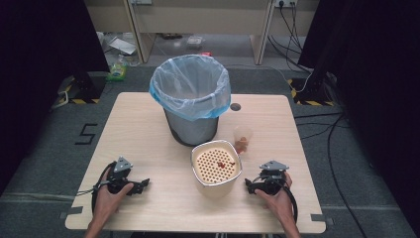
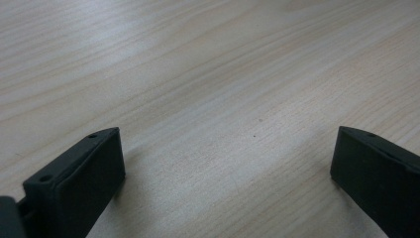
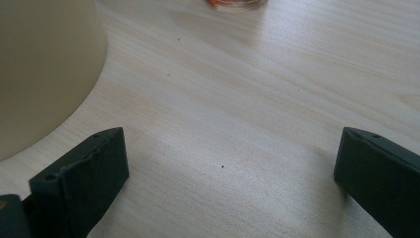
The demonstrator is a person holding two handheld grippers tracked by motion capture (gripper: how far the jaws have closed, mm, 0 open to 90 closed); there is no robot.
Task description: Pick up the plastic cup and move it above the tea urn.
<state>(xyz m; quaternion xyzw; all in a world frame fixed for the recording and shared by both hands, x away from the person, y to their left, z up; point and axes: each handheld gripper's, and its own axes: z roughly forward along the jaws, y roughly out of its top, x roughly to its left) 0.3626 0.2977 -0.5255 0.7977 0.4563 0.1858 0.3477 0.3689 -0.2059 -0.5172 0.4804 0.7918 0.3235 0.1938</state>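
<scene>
In the high view, the left gripper point(image 1: 142, 185) is held low in the lower left of the frame, gripped from behind by the left hand point(image 1: 110, 195), its jaws pointed toward the frame's centre. The right gripper point(image 1: 248, 185) is held in the lower right by the right hand point(image 1: 277, 196), jaws pointed leftward. Both forearms are brought in from the bottom edge. In each gripper view, the two black jaws are seen spread wide apart, nothing between them.
</scene>
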